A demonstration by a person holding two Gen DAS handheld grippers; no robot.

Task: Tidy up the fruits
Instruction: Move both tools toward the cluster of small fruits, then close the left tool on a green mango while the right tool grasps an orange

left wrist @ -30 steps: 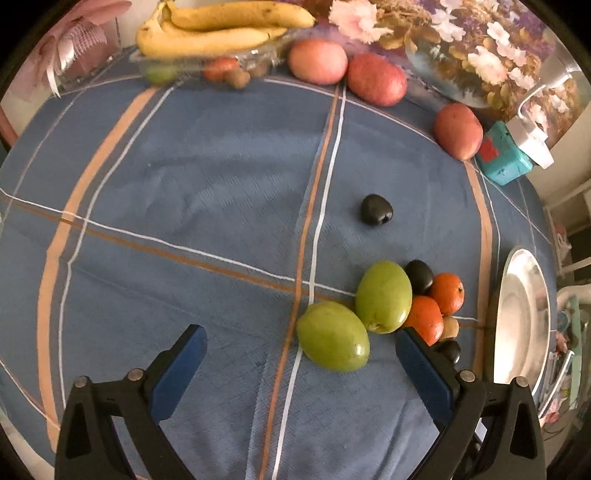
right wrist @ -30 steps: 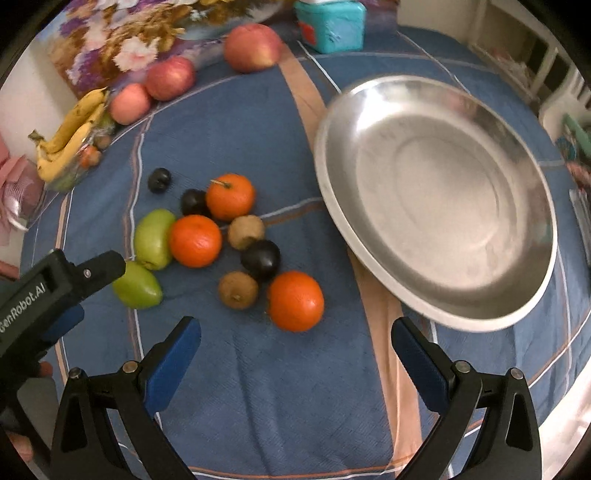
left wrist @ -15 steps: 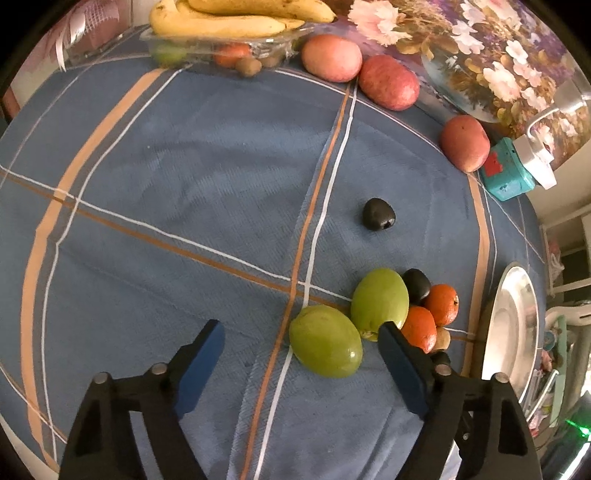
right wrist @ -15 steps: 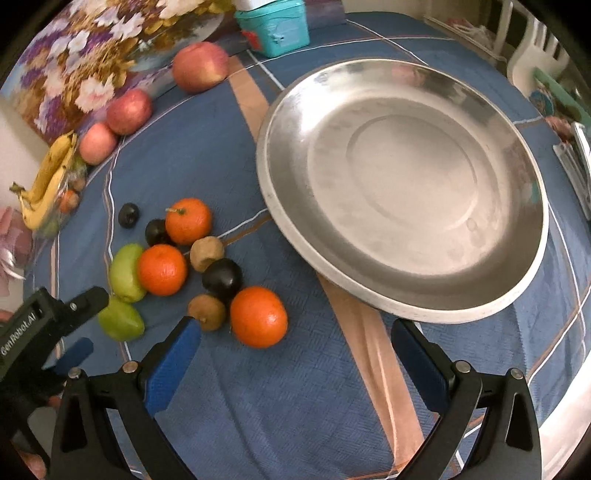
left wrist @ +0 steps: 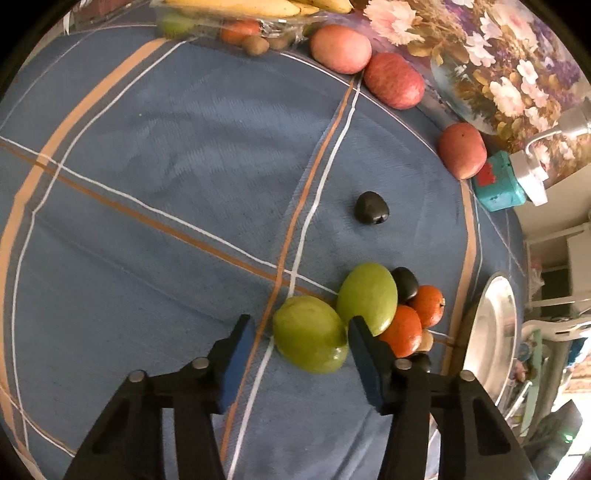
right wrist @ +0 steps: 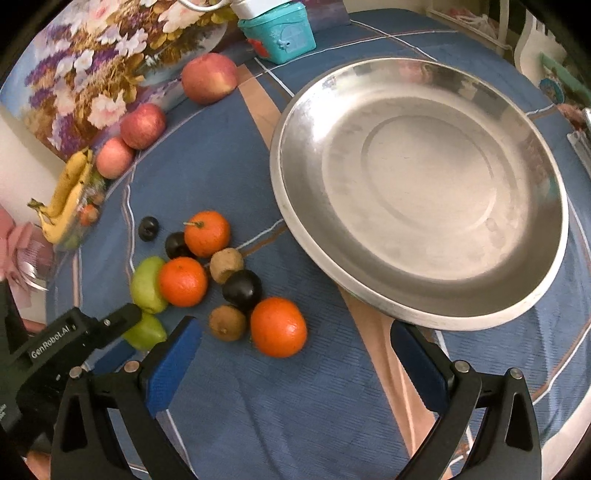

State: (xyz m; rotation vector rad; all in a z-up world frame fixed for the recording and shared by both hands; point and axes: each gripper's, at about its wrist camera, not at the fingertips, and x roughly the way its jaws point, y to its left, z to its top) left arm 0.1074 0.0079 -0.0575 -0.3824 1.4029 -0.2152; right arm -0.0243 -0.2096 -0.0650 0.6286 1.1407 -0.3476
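Fruit sorting on the desk.
We are closing the left tongs (left wrist: 301, 332) around the nearest green fruit (left wrist: 310, 334), pads not yet pressing; right tongs (right wrist: 293, 354) are waiting apart beside the steel plate (right wrist: 295, 229).

Left gripper (left wrist: 301, 330) jaws have just been closing, now narrow around the near green fruit (left wrist: 310, 334); right pad touches it, left pad apart. Right wrist view rolls, steel plate (right wrist: 295, 236) sits more central.

You're in a home dining spot: table under a blue plaid tablecloth (left wrist: 184, 155), floral painting (right wrist: 92, 66) against the wall, steel platter (right wrist: 424, 306), bananas (right wrist: 66, 192), white chair (right wrist: 532, 33).
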